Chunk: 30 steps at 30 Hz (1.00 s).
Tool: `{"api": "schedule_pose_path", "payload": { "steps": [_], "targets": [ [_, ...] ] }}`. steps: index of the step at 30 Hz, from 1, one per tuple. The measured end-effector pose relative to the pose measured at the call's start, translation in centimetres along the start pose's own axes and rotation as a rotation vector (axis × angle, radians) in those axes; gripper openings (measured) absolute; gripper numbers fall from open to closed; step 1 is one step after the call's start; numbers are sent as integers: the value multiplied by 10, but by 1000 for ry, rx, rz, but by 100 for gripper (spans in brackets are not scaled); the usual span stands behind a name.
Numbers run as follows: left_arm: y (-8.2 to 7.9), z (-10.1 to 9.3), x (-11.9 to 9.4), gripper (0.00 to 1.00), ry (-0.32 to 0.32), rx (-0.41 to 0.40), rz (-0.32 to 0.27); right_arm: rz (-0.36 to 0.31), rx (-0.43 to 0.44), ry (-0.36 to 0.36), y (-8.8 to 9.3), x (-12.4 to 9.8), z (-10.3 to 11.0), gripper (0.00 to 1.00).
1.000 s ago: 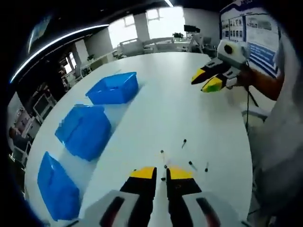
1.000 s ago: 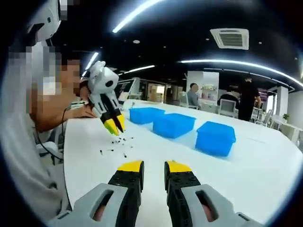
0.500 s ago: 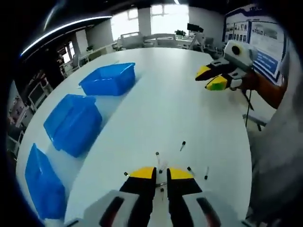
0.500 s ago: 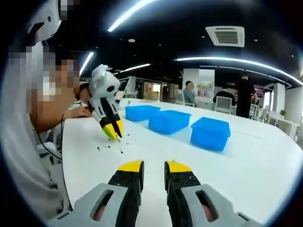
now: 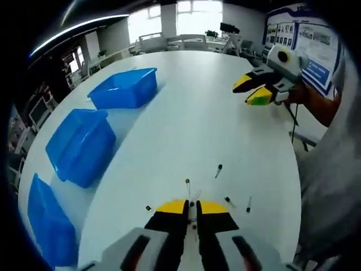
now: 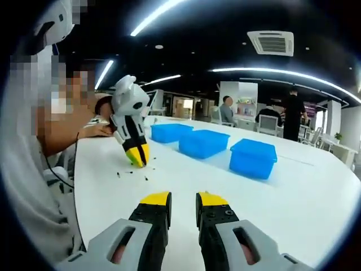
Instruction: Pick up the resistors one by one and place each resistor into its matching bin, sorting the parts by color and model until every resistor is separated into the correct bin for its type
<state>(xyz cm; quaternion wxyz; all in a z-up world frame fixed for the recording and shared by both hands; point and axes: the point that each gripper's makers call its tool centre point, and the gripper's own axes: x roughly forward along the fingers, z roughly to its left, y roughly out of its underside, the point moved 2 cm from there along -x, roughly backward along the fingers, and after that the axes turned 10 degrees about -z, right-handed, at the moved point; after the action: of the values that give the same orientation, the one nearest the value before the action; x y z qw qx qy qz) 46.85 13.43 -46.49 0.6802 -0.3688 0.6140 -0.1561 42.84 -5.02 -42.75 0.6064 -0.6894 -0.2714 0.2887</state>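
I have the left tool (image 5: 192,208) low over the scattered resistors (image 5: 218,170) on the white counter (image 5: 186,124), its yellow-tipped jaws nearly together with a thin lead between them, though I cannot tell whether they grip it; I should close squarely on one body and lift straight up. The right tool (image 6: 183,199) idles slightly parted and empty. The parts are tiny dark beads on wire leads; three glossy blue plastic bins (image 5: 124,90) sit well apart.

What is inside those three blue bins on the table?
The farthest blue bin stands open, and the part of its inside that shows looks empty. The middle bin and nearest bin show mostly their walls, so their contents are hidden. Resistors lie loose on the white table.
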Motion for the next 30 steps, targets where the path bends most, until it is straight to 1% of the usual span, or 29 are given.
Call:
{"api": "schedule_pose_path", "payload": {
  "steps": [1, 6, 9, 10, 12, 15, 17, 18, 19, 20, 21, 22, 24, 25, 26, 27, 28, 29, 30],
  "targets": [
    [0, -2, 0, 6, 20, 2, 3, -1, -1, 1, 0, 0, 0, 20],
    [0, -3, 0, 6, 37, 8, 13, -7, 6, 15, 1, -2, -2, 20],
    [2, -1, -1, 5, 28, -31, -24, -15, 12, 19, 0, -4, -2, 20],
    [1, 1, -2, 5, 18, -48, -55, -16, 13, 20, 0, -4, -2, 20],
    [-6, -2, -7, 5, 41, -88, -137, -16, 16, 22, 1, -6, -2, 20],
    [-21, -3, -22, 5, 59, -130, -275, -10, 20, 24, 5, -7, -4, 20],
    [-33, 1, -33, 5, 44, -126, -373, -6, 22, 23, 6, -6, -5, 20],
    [-37, 2, -36, 5, 40, -131, -404, -6, 20, 21, 6, -6, -4, 20],
    [-44, 4, -41, 5, 30, -130, -453, -6, 19, 18, 6, -5, -4, 20],
    [-54, 13, -48, 5, -8, -133, -527, -7, 20, 16, 6, -4, -4, 20],
    [-61, 20, -51, 5, -42, -150, -577, -9, 20, 14, 6, -3, -3, 20],
    [-67, 31, -55, 6, -95, -166, -621, -9, 20, 12, 6, -1, -2, 20],
    [-77, 48, -62, 6, -188, -170, -656, -8, 20, 5, 6, 1, 0, 20],
    [-87, 59, -69, 6, -257, -162, -708, -9, 20, 1, 5, 3, 2, 20],
    [-95, 71, -76, 5, -320, -183, -765, -10, 18, -4, 5, 3, 3, 20],
    [-100, 81, -81, 5, -367, -207, -804, -10, 17, -6, 5, 4, 4, 20],
    [-103, 92, -85, 5, -413, -236, -831, -11, 16, -8, 4, 4, 5, 20],
    [-104, 98, -87, 5, -435, -252, -844, -11, 16, -9, 4, 4, 5, 20],
    [-107, 104, -86, 5, -422, -247, -841, -11, 14, -8, 3, 4, 5, 20]
  ]
}}
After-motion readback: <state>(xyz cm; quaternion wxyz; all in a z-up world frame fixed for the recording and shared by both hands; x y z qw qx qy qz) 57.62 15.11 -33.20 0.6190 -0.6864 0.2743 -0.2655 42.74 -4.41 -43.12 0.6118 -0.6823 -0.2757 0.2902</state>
